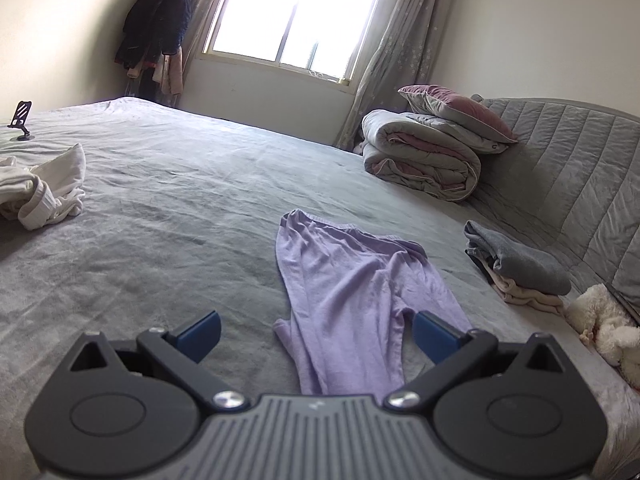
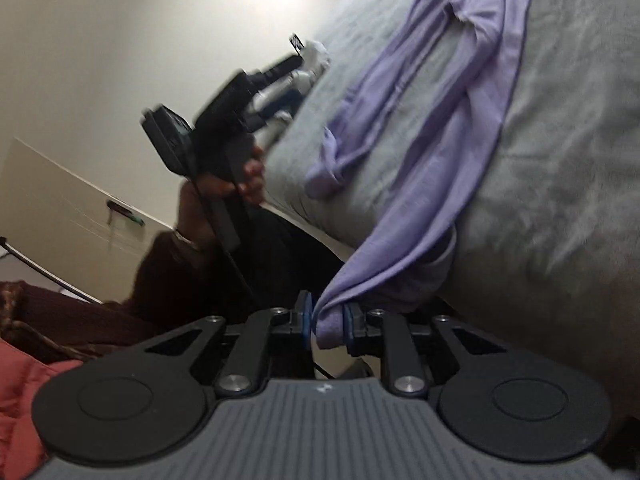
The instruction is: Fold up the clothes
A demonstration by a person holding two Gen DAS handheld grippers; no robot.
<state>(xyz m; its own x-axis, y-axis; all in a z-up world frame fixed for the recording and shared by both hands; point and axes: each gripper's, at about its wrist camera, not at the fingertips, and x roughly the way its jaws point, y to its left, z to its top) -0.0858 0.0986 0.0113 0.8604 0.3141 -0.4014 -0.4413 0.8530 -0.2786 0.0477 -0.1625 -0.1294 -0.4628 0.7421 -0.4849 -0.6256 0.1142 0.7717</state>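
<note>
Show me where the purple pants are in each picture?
Left wrist view: the purple pants lie spread on the grey bed sheet, low in the middle, between the open left gripper fingers.
Right wrist view: the pants run from the top down to the bottom middle, where the right gripper pinches one leg end.
Shared landmark: the grey bed sheet.
</note>
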